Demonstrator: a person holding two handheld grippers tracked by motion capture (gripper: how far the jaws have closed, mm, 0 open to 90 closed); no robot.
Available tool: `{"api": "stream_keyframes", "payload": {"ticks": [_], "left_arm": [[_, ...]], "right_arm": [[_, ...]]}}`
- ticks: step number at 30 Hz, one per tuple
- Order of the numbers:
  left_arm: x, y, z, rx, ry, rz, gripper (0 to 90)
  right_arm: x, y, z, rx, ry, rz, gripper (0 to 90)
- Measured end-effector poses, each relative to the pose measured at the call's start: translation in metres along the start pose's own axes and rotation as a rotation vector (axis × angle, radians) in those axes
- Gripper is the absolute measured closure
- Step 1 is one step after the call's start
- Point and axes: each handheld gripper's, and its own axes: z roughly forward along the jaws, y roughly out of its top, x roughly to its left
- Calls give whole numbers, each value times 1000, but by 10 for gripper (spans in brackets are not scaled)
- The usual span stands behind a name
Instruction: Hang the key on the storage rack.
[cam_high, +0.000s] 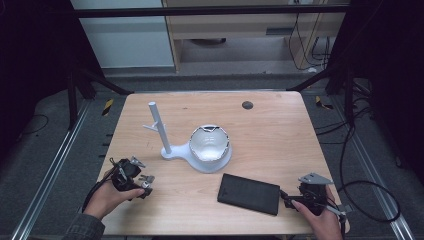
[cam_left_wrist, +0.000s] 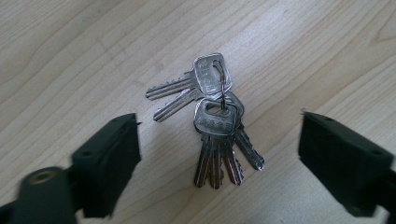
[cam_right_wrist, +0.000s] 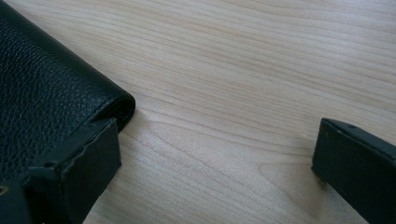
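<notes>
Keys (cam_left_wrist: 215, 119) lie at the table's (cam_high: 280, 125) left — wallet (cam_high: 249, 193) right, bowl (cam_high: 210, 143) behind, between them.

No legible text or labels

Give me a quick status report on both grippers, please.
Left gripper open above key bunch, no contact. Right gripper open beside black wallet. Nothing blocking.

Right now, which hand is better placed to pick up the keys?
Left. Its tool hangs open directly over the bunch of keys, one jaw on either side. The right tool sits by the black wallet, far across the table.
</notes>
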Motion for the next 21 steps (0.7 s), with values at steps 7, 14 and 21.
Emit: {"api": "stream_keyframes", "payload": {"ticks": [7,14,21], "left_arm": [[3,-1,9,33,-9,2,288],[3,0,11,25,-21,-1,432],[1,-1,10,15,-1,-12,564]], "right_arm": [[0,0,0,0,0,0,11],[0,0,0,0,0,0,11],[0,0,0,0,0,0,11]]}}
